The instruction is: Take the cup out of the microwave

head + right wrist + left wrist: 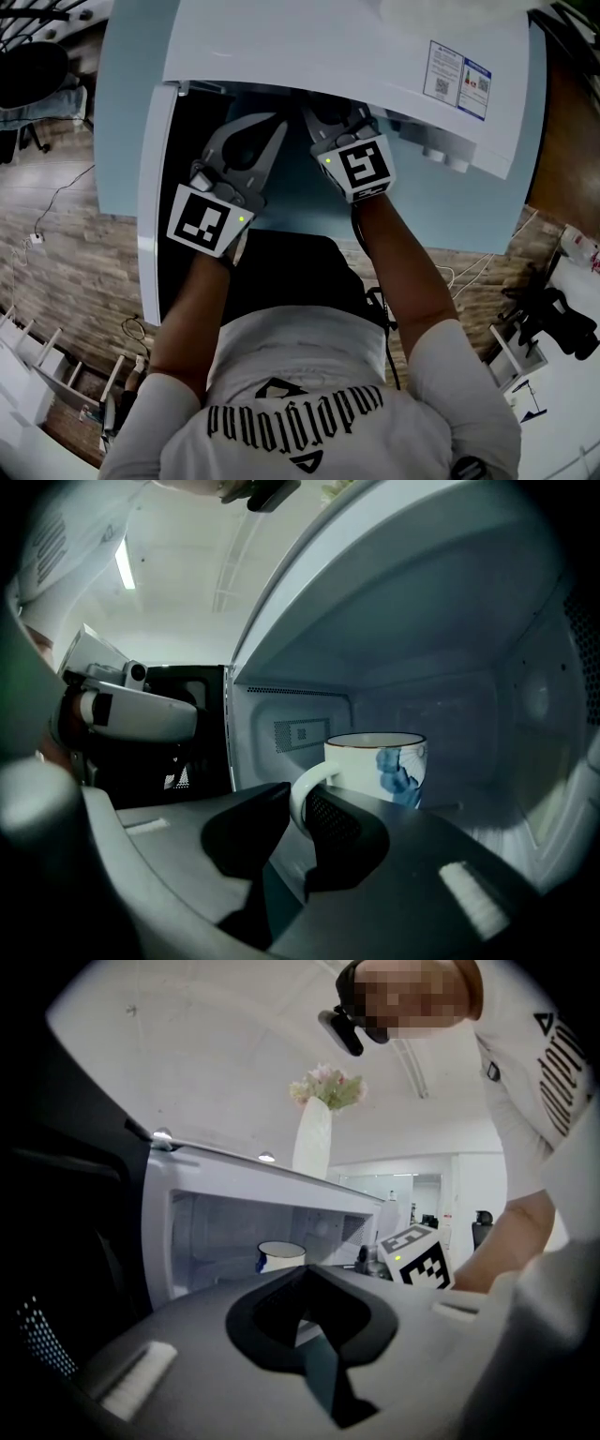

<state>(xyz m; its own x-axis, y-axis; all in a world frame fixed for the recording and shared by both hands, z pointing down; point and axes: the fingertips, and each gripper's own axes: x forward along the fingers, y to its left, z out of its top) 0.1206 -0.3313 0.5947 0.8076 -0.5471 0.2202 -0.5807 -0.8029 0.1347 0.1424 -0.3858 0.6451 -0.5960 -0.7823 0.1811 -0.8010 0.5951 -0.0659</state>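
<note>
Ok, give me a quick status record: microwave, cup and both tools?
microwave: white microwave oven, door open
cup: white ceramic cup with blue pattern, upright inside the microwave, handle toward the opening
right tool: reaching inside, closed on the handle
left tool: shut, empty, outside the microwave
task: cup not yet out
</note>
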